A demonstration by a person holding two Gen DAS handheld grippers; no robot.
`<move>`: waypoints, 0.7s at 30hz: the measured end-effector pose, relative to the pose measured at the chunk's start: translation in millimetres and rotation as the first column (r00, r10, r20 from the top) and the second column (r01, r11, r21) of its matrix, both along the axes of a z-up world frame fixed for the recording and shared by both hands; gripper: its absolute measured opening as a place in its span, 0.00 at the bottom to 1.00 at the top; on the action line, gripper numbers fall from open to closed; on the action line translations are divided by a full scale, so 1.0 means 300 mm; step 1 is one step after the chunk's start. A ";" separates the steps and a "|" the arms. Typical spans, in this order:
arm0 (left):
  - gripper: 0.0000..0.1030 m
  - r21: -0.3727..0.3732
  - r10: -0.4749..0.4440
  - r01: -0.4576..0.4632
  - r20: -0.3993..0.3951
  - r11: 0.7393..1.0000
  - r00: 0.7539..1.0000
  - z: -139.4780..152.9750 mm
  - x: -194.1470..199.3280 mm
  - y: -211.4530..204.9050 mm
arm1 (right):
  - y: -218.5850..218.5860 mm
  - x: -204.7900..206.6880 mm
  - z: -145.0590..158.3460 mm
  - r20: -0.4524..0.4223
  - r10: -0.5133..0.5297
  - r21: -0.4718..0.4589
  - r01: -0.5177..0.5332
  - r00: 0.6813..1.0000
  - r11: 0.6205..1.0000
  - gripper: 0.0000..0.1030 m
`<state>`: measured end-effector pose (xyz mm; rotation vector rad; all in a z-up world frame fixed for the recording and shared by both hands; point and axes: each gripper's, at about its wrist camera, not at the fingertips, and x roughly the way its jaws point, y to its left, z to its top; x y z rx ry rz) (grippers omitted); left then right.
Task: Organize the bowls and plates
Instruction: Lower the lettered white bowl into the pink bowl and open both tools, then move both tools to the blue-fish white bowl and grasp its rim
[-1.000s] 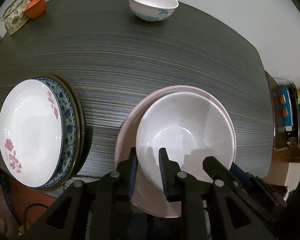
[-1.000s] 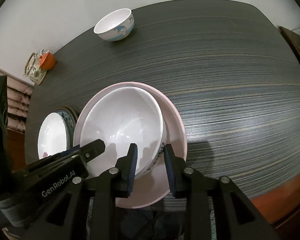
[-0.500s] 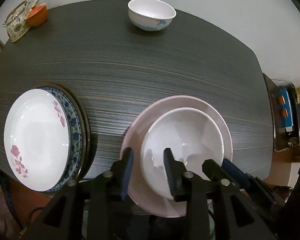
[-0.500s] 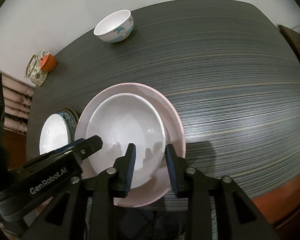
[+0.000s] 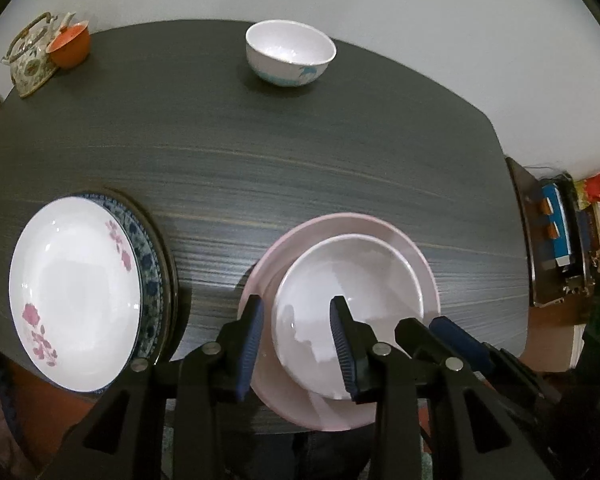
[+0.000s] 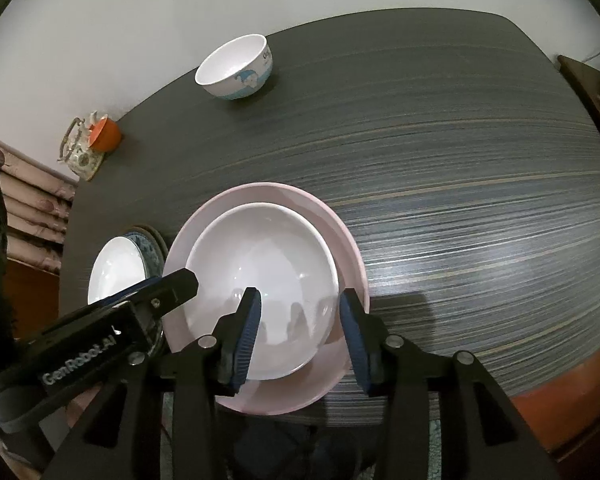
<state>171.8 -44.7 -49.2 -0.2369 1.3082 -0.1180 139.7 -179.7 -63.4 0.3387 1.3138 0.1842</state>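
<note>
A large white bowl (image 5: pixel 350 280) rests in a pink plate (image 5: pixel 400 236) at the table's near edge; both show in the right wrist view, bowl (image 6: pixel 260 256) and plate (image 6: pixel 348 248). My left gripper (image 5: pixel 296 336) is open above the bowl's left rim, not touching. My right gripper (image 6: pixel 300 328) is open above its right rim. A stack of plates topped by a white rose-patterned one (image 5: pixel 74 292) lies at the left (image 6: pixel 116 268). A small white bowl with blue print (image 5: pixel 290 54) stands at the far edge (image 6: pixel 236 68).
A floral teapot (image 5: pixel 30 60) and an orange cup (image 5: pixel 70 44) stand at the far left corner of the dark table (image 5: pixel 260 152). A cluttered shelf (image 5: pixel 572 232) is off the right edge. A white wall lies behind.
Both grippers opened, let go of the large white bowl's rim and drew back and up. The bowl now sits in the pink plate.
</note>
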 end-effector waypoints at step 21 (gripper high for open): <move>0.34 0.016 0.163 -0.164 0.017 0.986 0.986 0.010 0.163 0.217 | -0.191 0.215 0.073 0.085 -0.016 0.063 0.010 0.996 0.998 0.40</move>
